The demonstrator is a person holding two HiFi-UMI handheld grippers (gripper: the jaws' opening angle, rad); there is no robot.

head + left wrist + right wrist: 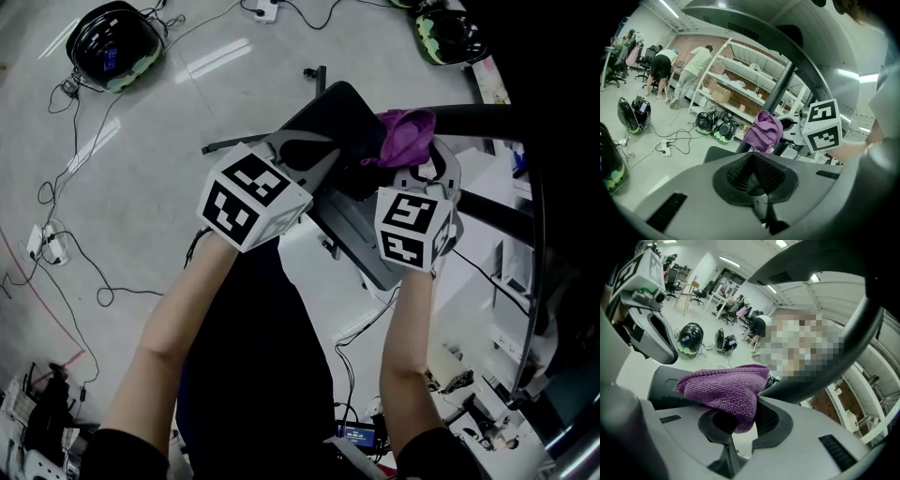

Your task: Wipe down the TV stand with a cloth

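Head view: steeply down over left tool (323,157) and right tool (419,152). Tool views: close along jaws; all share purple cloth (405,129).

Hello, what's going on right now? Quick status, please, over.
Left gripper shut, empty. Right gripper shut on purple cloth. Cloth up at TV stand pole. No obstruction seen.

The cloth (723,389), purple and knitted, is bunched into a wad. One fold is pinched in the right tool (736,420). It sits against the dark TV stand (339,117), where the slanting pole meets the flat base.
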